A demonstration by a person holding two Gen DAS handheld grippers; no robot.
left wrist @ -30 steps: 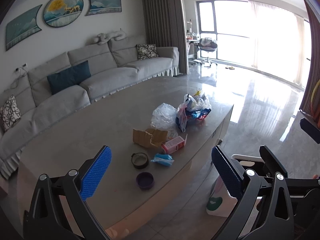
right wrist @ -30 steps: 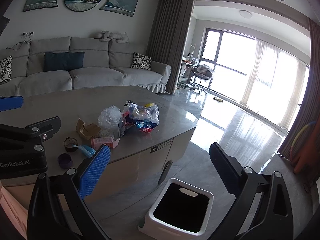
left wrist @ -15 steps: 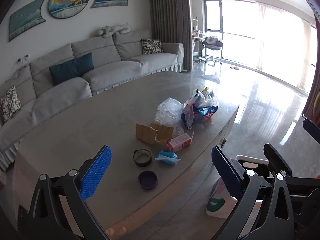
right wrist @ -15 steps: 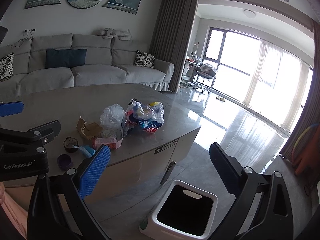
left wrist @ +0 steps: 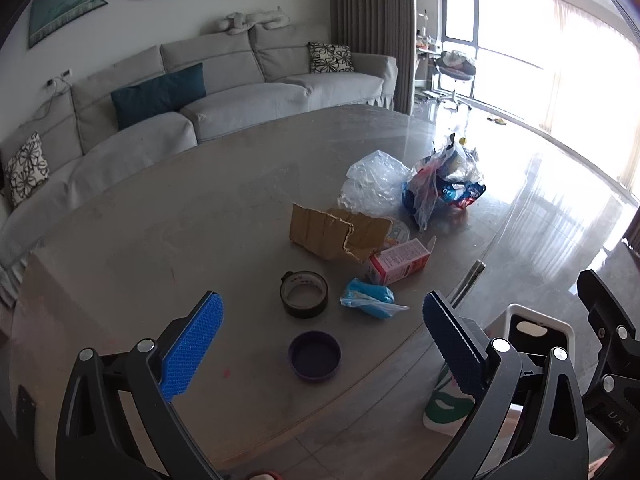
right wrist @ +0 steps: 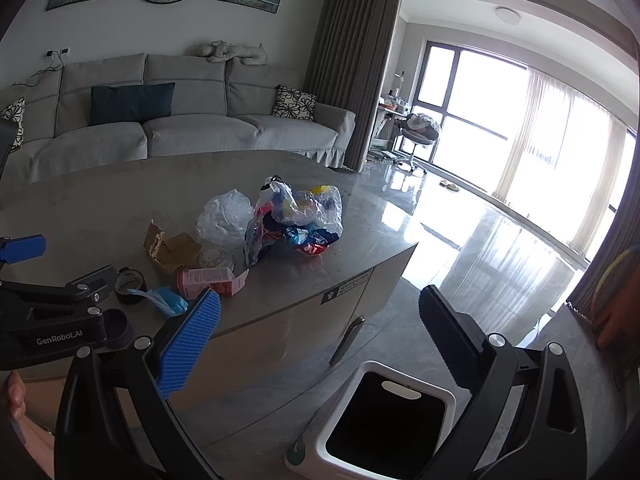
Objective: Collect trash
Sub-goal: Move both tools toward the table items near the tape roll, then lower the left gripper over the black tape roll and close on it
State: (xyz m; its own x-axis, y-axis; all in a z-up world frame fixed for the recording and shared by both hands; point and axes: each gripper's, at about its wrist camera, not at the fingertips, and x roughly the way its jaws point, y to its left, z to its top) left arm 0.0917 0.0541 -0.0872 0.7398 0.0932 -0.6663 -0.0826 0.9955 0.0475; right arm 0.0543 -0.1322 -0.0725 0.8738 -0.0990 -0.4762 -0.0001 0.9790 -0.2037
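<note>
From the left wrist view, your left hand-held gripper [left wrist: 320,340] hangs over the near edge of the desk [left wrist: 160,220] with its jaws wide apart and nothing between them. The trash lies ahead of it: a purple lid [left wrist: 315,355] nearest, a tape roll [left wrist: 304,294] just beyond, a blue wrapper [left wrist: 370,298] to its right, then a pink carton [left wrist: 400,266], torn cardboard [left wrist: 336,232], a clear plastic bag [left wrist: 372,182] and a full colourful bag [left wrist: 444,184] at the far end. You appear to be at the approach step, with nothing picked up yet. The lid looks the easiest first target: lower the jaws around its rim, then close.

From the right wrist view, your right hand-held gripper [right wrist: 316,332] is also spread open and empty, held off the desk above the floor. The white bin [right wrist: 312,444] stands open on the floor just below it, near the desk's cabinet front. I judge this hand is well placed for drop-offs, or for reaching left to the carton.
</note>
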